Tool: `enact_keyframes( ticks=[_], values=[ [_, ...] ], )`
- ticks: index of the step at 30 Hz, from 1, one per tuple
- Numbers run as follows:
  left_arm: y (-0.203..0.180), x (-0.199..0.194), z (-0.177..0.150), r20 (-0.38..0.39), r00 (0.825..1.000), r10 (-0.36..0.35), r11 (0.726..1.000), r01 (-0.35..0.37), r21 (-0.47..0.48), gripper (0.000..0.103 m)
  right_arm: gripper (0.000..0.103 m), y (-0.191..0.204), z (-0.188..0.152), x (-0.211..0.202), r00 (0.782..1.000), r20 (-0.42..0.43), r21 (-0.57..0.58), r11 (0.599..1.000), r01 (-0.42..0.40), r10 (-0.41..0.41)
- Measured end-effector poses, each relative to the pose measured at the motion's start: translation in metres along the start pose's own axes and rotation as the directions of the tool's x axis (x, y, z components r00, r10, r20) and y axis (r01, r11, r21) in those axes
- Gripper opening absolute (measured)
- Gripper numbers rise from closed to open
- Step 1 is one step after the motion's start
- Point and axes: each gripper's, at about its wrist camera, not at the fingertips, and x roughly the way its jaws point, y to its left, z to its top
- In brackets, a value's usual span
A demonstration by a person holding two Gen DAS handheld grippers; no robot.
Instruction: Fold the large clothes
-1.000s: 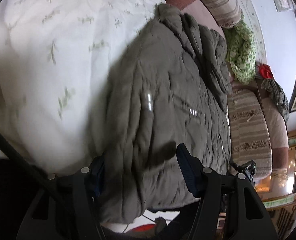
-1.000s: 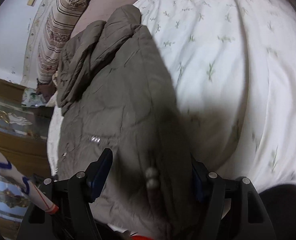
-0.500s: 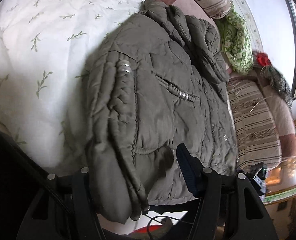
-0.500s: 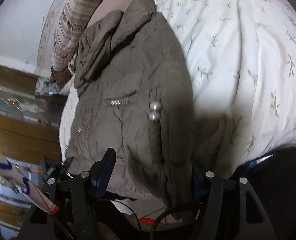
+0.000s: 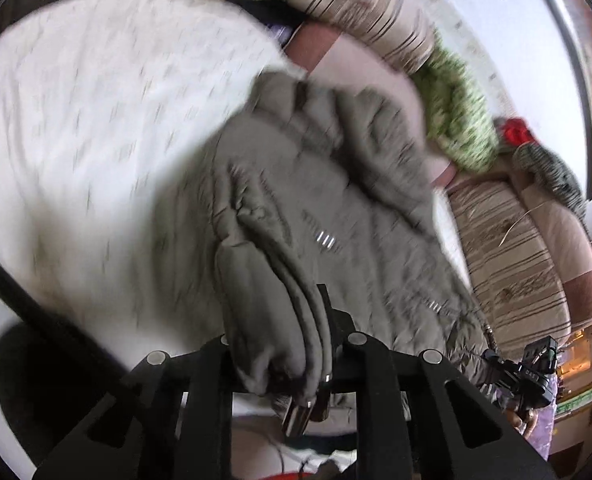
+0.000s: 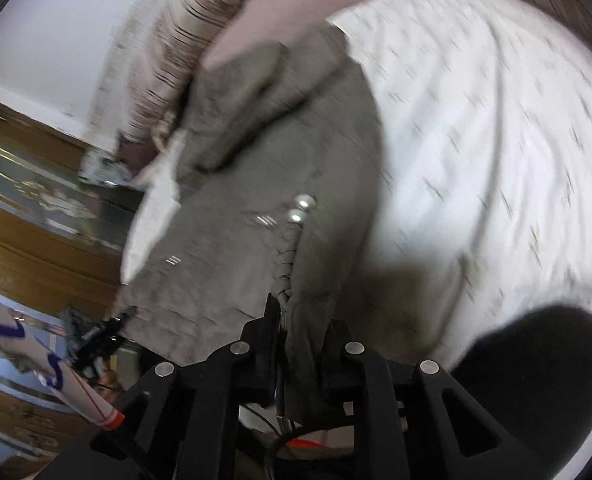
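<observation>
An olive-grey quilted jacket [image 5: 348, 216] lies on a white sheet with a leaf print [image 5: 96, 120]; its collar end points away from me. My left gripper [image 5: 280, 328] is shut on the jacket's near hem, which bunches between the jaws. In the right wrist view the same jacket [image 6: 256, 200] shows two silver snaps. My right gripper [image 6: 300, 332] is shut on the near hem too, with fabric pinched between its jaws. Both views are motion-blurred.
Striped beige cushions [image 5: 508, 260] run along the far side, with a green patterned cloth [image 5: 460, 120] and a red item [image 5: 516, 132]. A wooden cabinet [image 6: 28, 216] stands at the left of the right wrist view. A dark object [image 6: 536, 364] sits near right.
Both grippers were open around the jacket's hem and have closed on it. Both cameras have pulled back and up, and the views are now blurred by motion.
</observation>
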Motion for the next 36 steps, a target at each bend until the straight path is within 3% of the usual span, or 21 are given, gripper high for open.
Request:
enact_keyframes(
  ticks=[5, 11, 14, 20, 24, 27, 32, 34, 36],
  values=[
    [-0.044, -0.008, 0.06, 0.089, 0.996, -0.001, 0.997, -0.006, 0.073, 0.018, 0.016, 0.042, 0.062, -0.012, 0.995, 0.095, -0.09, 0.995, -0.033, 0.041],
    [-0.1, 0.02, 0.163, 0.197, 0.975, 0.1, 0.982, -0.129, 0.139, 0.018, 0.016, 0.077, 0.161, -0.005, 0.978, 0.208, -0.121, 0.993, -0.008, 0.033],
    [-0.111, 0.044, 0.212, 0.222, 0.962, 0.16, 0.975, -0.189, 0.119, 0.018, 0.016, 0.081, 0.216, 0.012, 0.971, 0.241, -0.088, 0.996, 0.031, -0.009],
    [-0.125, 0.145, 0.31, 0.182, 0.928, 0.326, 0.936, -0.344, 0.077, 0.019, 0.016, 0.057, 0.318, 0.07, 0.959, 0.243, 0.032, 0.99, 0.139, -0.143],
    [-0.108, 0.222, 0.343, 0.115, 0.897, 0.428, 0.899, -0.435, 0.044, 0.021, 0.016, 0.031, 0.363, 0.122, 0.951, 0.195, 0.073, 0.971, 0.228, -0.238],
    [-0.083, 0.273, 0.352, 0.051, 0.885, 0.463, 0.885, -0.465, 0.034, 0.022, 0.017, 0.007, 0.378, 0.163, 0.949, 0.15, 0.098, 0.959, 0.267, -0.279],
    [-0.06, 0.331, 0.353, 0.006, 0.887, 0.461, 0.887, -0.461, 0.032, 0.027, 0.017, -0.027, 0.382, 0.204, 0.95, 0.151, 0.153, 0.956, 0.252, -0.275],
    [-0.058, 0.342, 0.354, -0.012, 0.886, 0.463, 0.886, -0.462, 0.039, 0.028, 0.018, -0.034, 0.381, 0.211, 0.951, 0.156, 0.165, 0.957, 0.24, -0.266],
    [-0.06, 0.339, 0.354, -0.011, 0.897, 0.442, 0.896, -0.441, 0.048, 0.033, 0.019, -0.035, 0.38, 0.212, 0.955, 0.166, 0.164, 0.962, 0.22, -0.247]
  ],
)
